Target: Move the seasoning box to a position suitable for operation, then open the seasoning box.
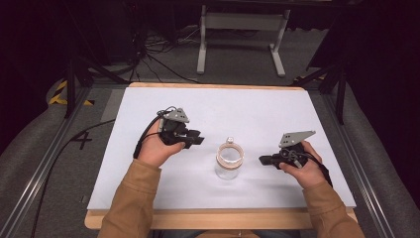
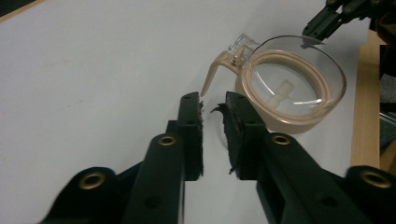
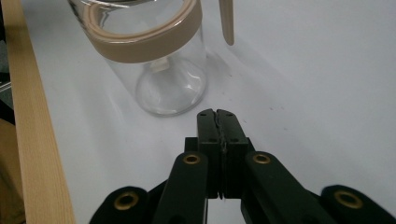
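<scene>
The glass jar (image 1: 229, 162) stood at table centre, clasp lever (image 2: 211, 77) loose. Left gripper (image 1: 194, 140) at ten o'clock, jaws slightly apart, empty; right gripper (image 1: 262, 159) at three, jaws together. Approach stage; next likely calls for catching the lever.

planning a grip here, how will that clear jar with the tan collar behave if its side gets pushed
The jar is taller than it is wide and looks empty, so a high push may well tip it. Its clear, glassy wall probably feels slippery and could break if it falls. The tan clasp sticking out may snag.
</scene>
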`<state>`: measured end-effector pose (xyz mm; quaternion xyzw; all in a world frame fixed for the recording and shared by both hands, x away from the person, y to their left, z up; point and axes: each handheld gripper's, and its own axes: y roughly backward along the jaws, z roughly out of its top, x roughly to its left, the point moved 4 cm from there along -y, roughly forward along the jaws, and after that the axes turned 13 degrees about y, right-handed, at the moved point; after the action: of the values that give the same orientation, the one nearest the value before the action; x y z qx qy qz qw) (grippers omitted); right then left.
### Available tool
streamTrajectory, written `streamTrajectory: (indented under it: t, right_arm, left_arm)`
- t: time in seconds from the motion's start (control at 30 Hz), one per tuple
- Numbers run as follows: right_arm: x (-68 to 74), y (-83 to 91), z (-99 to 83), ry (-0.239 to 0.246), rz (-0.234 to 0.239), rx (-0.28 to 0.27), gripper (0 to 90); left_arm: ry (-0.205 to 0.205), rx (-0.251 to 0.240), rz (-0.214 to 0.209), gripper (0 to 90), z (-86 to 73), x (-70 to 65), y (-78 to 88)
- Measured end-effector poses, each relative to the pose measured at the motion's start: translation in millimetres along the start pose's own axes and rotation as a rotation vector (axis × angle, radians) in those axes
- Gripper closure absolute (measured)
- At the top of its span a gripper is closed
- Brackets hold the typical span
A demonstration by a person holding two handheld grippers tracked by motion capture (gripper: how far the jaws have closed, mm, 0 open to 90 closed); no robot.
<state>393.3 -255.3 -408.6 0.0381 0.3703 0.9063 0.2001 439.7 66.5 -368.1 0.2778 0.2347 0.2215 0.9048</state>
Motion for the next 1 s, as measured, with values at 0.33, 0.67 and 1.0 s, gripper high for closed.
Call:
streamTrajectory:
  t: [0.33,0.67,1.0]
  right_arm:
    - [8.9,9.8,-3.1,-0.018,-0.012,-0.035,90.0]
    - [13.7,15.1,-19.0,-0.082,-0.055,-0.036,90.0]
    - [16.1,21.3,-29.1,-0.106,-0.068,-0.034,89.9]
  left_arm:
    - [-0.016,-0.004,-0.071,83.2,27.9,-5.1,-21.0]
    - [-0.037,0.009,-0.142,83.7,45.8,-15.5,-51.5]
    - [-0.012,0.029,-0.152,87.6,46.4,-19.9,-79.3]
